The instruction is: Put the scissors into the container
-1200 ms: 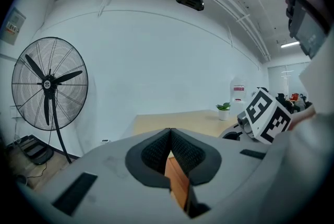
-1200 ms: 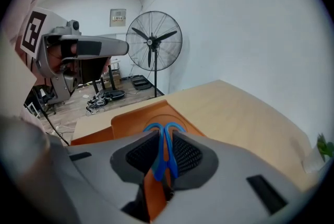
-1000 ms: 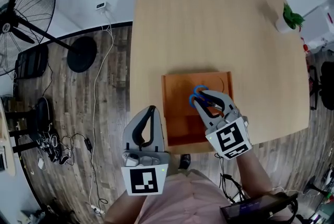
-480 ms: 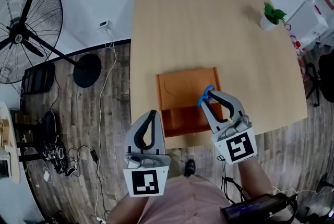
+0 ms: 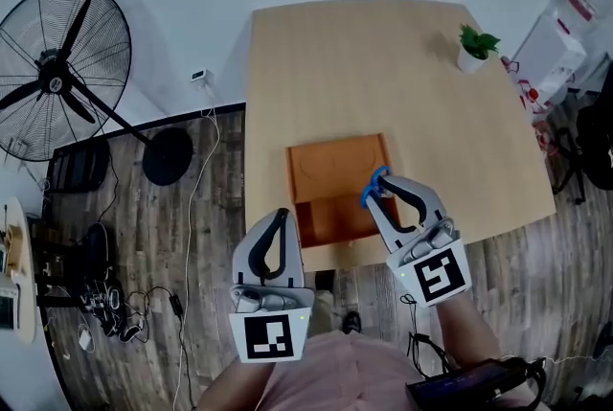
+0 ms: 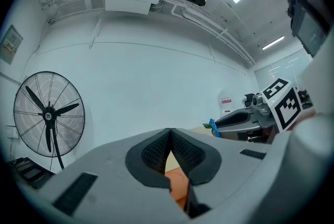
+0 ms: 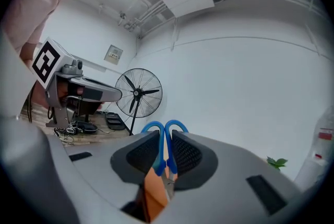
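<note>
My right gripper (image 5: 379, 187) is shut on blue-handled scissors (image 5: 374, 186), held above the right side of the orange container (image 5: 330, 171). In the right gripper view the scissors (image 7: 165, 144) stand upright between the pads, blue handle loops up and metal blades down, with the orange container (image 7: 152, 194) below. My left gripper (image 5: 279, 219) hangs shut with nothing in it, off the table's near edge and left of the container. Its pads (image 6: 156, 151) meet at the tips in the left gripper view, where the right gripper (image 6: 219, 127) and the scissors' blue handle (image 6: 213, 127) show to the right.
The wooden table (image 5: 383, 74) carries a small potted plant (image 5: 472, 47) at its far right. A standing fan (image 5: 57, 74) and cables lie on the wood floor to the left. White equipment (image 5: 565, 26) stands right of the table.
The right gripper has lifted the scissors up from inside the container and drawn them back toward me and to the right. The head view has shifted; the left gripper stays shut near the table edge.
</note>
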